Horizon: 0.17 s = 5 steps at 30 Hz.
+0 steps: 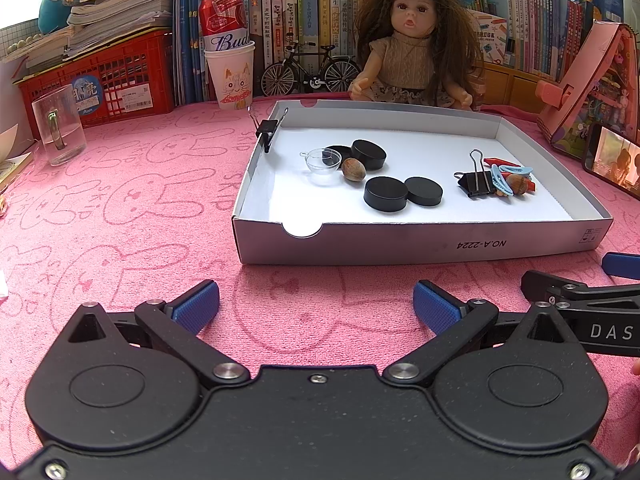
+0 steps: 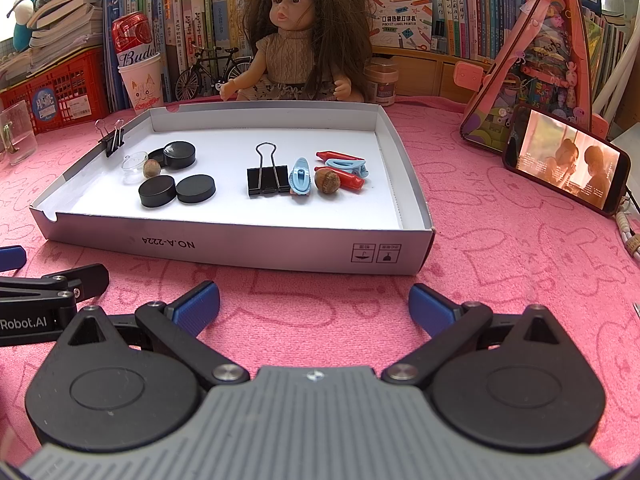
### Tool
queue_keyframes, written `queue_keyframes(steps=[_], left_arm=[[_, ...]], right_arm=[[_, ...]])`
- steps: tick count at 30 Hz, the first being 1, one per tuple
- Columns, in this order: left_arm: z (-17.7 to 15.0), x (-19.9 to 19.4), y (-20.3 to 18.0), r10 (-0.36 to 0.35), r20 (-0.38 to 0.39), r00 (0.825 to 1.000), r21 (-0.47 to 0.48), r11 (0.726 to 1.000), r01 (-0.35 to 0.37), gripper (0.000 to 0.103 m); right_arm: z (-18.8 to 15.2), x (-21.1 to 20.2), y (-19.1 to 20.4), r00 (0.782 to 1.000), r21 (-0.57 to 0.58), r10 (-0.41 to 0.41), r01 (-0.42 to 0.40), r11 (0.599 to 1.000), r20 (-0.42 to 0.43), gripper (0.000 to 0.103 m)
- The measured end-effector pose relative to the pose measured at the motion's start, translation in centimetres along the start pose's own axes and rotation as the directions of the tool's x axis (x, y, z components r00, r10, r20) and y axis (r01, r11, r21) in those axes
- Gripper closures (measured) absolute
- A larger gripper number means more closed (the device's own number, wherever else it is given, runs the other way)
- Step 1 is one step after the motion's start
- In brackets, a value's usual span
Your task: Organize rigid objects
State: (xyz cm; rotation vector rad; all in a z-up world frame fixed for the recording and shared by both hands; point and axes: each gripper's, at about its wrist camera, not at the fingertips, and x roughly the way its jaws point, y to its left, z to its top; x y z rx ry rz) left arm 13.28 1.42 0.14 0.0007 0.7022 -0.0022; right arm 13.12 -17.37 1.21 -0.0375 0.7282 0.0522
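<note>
A shallow white cardboard tray [image 1: 400, 242] [image 2: 240, 240] lies on the pink cloth. Inside it are several black discs [image 1: 385, 193] [image 2: 157, 191], a clear plastic half-sphere [image 1: 323, 161] [image 2: 134, 162], a nut [image 1: 353, 168] [image 2: 152, 168], a large black binder clip [image 1: 476, 184] [image 2: 267, 180], blue clips [image 1: 505, 178] [image 2: 301, 176], red pieces [image 2: 342, 178] and a second nut [image 2: 328, 181]. A small binder clip [image 1: 267, 128] [image 2: 112, 140] grips the tray's left wall. My left gripper [image 1: 316, 308] and my right gripper [image 2: 314, 306] are both open and empty, just in front of the tray.
A doll [image 1: 412, 40] [image 2: 294, 32], a toy bicycle [image 1: 310, 70], a paper cup with a can in it [image 1: 232, 76], a glass mug [image 1: 60, 128], a red crate [image 1: 100, 76], a pink toy house [image 2: 540, 60] and a phone [image 2: 568, 160] surround the tray.
</note>
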Motion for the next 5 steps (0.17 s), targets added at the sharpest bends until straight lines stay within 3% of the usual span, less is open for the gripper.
queue_keyframes(steps=[5], left_arm=[[0.00,0.04,0.01,0.000,0.000,1.000,0.000,1.000,0.000,0.000]], right_arm=[[0.00,0.00,0.00,1.000,0.000,0.000,0.000,1.000,0.000,0.000]])
